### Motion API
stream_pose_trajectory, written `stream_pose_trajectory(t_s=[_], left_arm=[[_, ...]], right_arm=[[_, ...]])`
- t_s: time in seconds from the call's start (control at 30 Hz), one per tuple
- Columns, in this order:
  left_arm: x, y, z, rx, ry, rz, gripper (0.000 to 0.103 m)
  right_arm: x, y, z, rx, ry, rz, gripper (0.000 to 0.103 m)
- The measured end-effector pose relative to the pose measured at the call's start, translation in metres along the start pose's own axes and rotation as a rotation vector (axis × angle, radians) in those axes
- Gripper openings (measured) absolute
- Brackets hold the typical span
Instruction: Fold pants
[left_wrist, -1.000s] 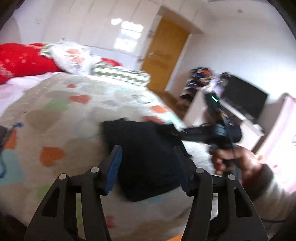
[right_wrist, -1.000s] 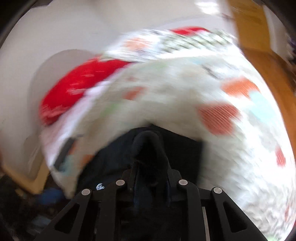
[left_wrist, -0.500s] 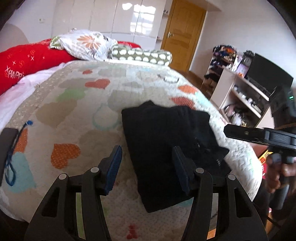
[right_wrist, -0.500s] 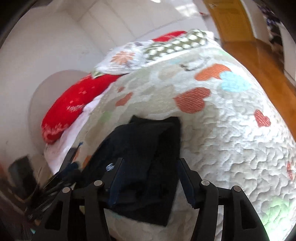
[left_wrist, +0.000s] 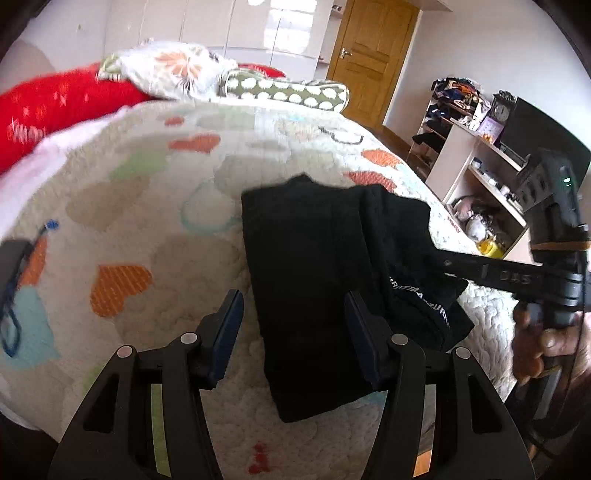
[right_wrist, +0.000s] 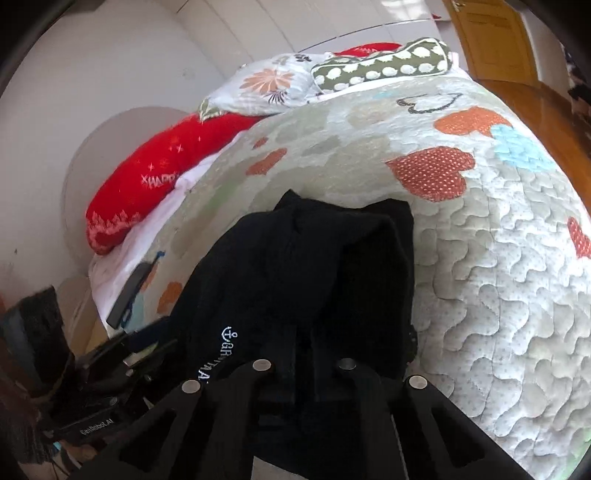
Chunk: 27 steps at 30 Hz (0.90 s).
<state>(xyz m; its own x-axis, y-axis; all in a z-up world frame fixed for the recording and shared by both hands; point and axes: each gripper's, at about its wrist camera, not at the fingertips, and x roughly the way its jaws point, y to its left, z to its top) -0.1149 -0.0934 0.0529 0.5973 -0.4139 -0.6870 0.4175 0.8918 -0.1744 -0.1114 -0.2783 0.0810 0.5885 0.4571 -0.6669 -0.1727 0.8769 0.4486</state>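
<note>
You're looking at the black pants (left_wrist: 314, 280), lying folded into a compact, roughly rectangular bundle on the heart-patterned quilt (left_wrist: 147, 206), near its edge. One side is lying flat and smooth; the other is bunching in thicker layers, showing white lettering with a small anchor mark (right_wrist: 231, 334) along a fold.

Right tool (right_wrist: 301, 373) now closed on pants (right_wrist: 314, 266)

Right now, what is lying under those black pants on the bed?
The black pants lie folded on a quilt patterned with coloured hearts, which shows all around them. The patch directly beneath is covered, so anything hidden there cannot be seen.
</note>
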Motion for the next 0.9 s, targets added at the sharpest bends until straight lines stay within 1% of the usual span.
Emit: stream_pose_trajectory(t_s=[0.03, 0.1, 0.17, 0.23, 0.3, 0.33, 0.37, 0.43, 0.47, 0.5, 0.57, 0.6, 0.67, 0.77, 0.8, 0.83, 0.9], left_arm=[[-0.007, -0.003, 0.003, 0.022, -0.031, 0.012, 0.056], [-0.016, -0.007, 0.007, 0.037, -0.068, 0.008, 0.056], [-0.014, -0.008, 0.008, 0.023, -0.063, -0.021, 0.056], [0.000, -0.011, 0.003, 0.022, -0.023, -0.026, 0.056], [0.014, -0.014, -0.004, 0.032, 0.020, -0.005, 0.057], [0.017, -0.015, -0.006, 0.038, 0.022, 0.004, 0.057], [0.017, -0.016, -0.007, 0.045, 0.016, 0.011, 0.057], [0.013, -0.016, -0.005, 0.054, 0.016, 0.006, 0.057], [0.010, -0.014, -0.004, 0.052, 0.016, 0.002, 0.057], [0.008, -0.013, -0.002, 0.049, 0.010, -0.001, 0.057], [0.002, -0.011, 0.000, 0.046, -0.009, 0.002, 0.057], [0.002, -0.010, 0.000, 0.046, -0.012, 0.004, 0.057], [0.005, -0.009, -0.003, 0.044, 0.002, 0.008, 0.057], [0.010, -0.009, -0.007, 0.031, 0.015, 0.005, 0.057], [0.011, -0.009, -0.007, 0.027, 0.020, 0.004, 0.057], [0.009, -0.010, -0.006, 0.030, 0.021, 0.007, 0.057], [0.002, -0.014, -0.004, 0.051, 0.006, 0.010, 0.057]], right_arm=[[-0.014, 0.001, 0.003, -0.013, -0.029, -0.002, 0.003], [-0.038, -0.004, 0.010, -0.016, -0.087, -0.028, 0.003], [-0.049, -0.012, 0.012, -0.009, -0.101, -0.061, 0.003], [-0.041, -0.017, 0.008, -0.001, -0.072, -0.095, 0.003], [-0.018, -0.018, -0.001, -0.007, 0.008, -0.122, 0.003], [-0.014, -0.019, -0.005, 0.005, 0.020, -0.128, 0.003], [-0.015, -0.022, -0.008, 0.034, 0.005, -0.126, 0.005], [-0.029, -0.025, -0.009, 0.080, -0.016, -0.083, 0.011], [-0.035, -0.025, -0.009, 0.082, -0.017, -0.069, 0.018], [-0.043, -0.021, -0.011, 0.067, -0.021, -0.040, 0.027], [-0.052, -0.012, -0.016, 0.039, -0.016, -0.012, 0.035], [-0.054, -0.009, -0.021, 0.032, -0.005, 0.006, 0.035], [-0.050, -0.009, -0.028, 0.051, 0.018, 0.041, 0.036], [-0.035, -0.008, -0.034, 0.068, 0.008, 0.068, 0.034], [-0.030, -0.004, -0.036, 0.048, 0.002, 0.064, 0.020], [-0.028, -0.002, -0.036, 0.038, 0.008, 0.057, 0.013], [-0.038, 0.006, -0.033, -0.003, -0.020, 0.042, 0.008]])
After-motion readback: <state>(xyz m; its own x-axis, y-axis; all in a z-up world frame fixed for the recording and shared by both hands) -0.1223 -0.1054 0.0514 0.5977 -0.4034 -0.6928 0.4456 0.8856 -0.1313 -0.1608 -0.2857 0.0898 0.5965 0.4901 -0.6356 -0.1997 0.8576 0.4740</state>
